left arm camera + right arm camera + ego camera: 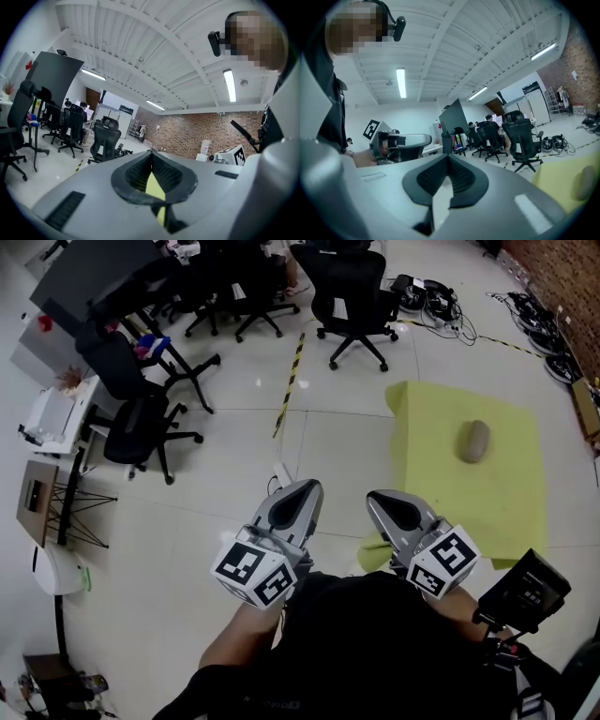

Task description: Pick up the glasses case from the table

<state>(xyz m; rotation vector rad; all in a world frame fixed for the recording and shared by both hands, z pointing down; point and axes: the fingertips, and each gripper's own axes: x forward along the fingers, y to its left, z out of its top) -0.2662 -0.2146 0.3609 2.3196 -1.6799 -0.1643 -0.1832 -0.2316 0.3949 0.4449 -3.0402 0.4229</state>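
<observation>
The approach is in hand: the left gripper [302, 491] and right gripper [386, 502] hover empty, fingers [292, 509] pressed together, while the grey glasses case [473, 441] lies far right on the yellow bench [441, 498], so 1 gripper must reach it and spread.

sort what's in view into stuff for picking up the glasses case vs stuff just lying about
For the job:
- glasses case
- yellow table it lies on
- left gripper and right gripper, both shut and empty

Just lying about:
- black office chairs
- cables on the floor
- striped floor tape
</observation>
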